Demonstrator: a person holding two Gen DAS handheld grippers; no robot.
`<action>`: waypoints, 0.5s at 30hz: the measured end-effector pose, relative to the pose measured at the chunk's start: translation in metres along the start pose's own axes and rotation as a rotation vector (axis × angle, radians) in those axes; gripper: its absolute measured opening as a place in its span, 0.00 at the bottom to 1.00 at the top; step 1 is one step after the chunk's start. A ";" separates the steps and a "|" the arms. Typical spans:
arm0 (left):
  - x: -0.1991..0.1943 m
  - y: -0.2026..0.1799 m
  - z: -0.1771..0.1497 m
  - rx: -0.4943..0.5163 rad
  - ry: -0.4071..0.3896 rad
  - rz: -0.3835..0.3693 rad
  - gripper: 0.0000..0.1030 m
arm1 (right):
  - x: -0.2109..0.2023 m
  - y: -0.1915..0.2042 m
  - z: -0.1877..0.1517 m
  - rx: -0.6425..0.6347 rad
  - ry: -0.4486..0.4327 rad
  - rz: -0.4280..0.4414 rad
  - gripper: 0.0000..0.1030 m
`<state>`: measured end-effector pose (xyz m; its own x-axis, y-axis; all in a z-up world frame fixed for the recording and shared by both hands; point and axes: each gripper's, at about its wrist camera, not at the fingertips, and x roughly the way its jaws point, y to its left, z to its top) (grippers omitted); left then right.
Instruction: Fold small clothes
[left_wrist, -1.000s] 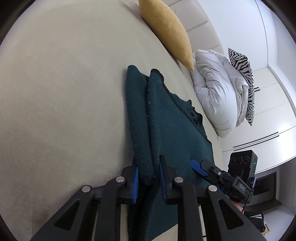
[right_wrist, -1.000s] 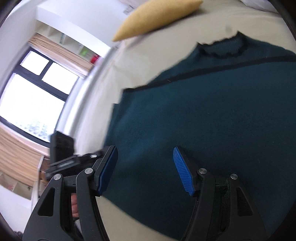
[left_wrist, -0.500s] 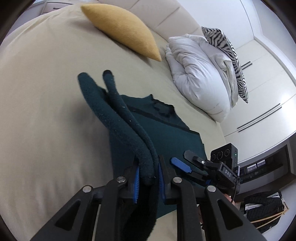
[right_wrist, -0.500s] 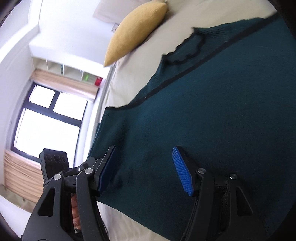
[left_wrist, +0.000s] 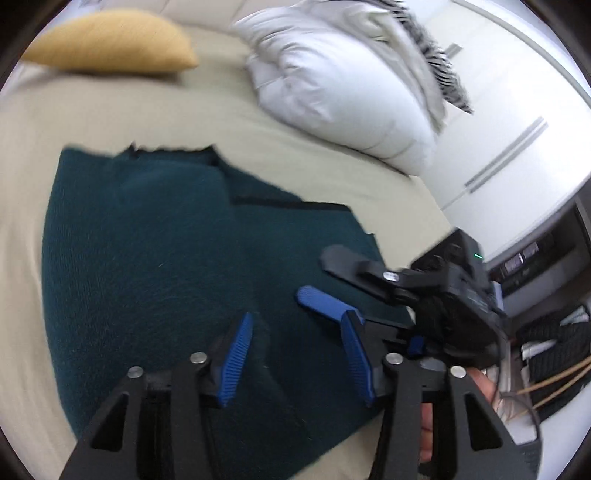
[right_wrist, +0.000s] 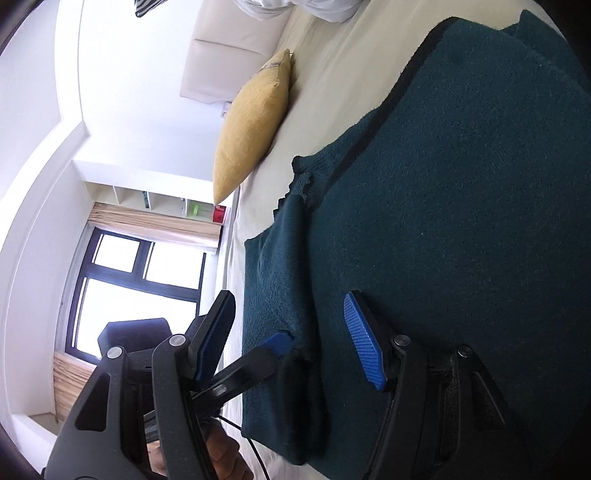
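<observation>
Fingers of both grippers apart over the teal sweater

Left gripper fingers are opening, gripping nothing, above the folded sweater on the bed; right gripper fingers stand half open, empty, just beside the left's, near the sweater's lower edge.
</observation>
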<state>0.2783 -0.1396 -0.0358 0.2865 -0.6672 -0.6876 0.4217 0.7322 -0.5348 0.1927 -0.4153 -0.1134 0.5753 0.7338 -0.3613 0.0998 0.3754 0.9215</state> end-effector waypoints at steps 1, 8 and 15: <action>-0.008 -0.002 -0.001 0.016 -0.011 0.000 0.52 | 0.001 -0.001 0.002 0.004 0.001 0.000 0.58; -0.070 0.051 -0.032 -0.076 -0.139 0.069 0.52 | 0.017 0.017 -0.005 -0.046 0.066 -0.108 0.58; -0.074 0.086 -0.056 -0.155 -0.142 0.069 0.51 | 0.059 0.041 -0.007 -0.095 0.160 -0.191 0.54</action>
<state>0.2450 -0.0197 -0.0584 0.4329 -0.6196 -0.6548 0.2625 0.7815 -0.5659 0.2247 -0.3524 -0.0978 0.4166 0.7221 -0.5523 0.1134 0.5615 0.8196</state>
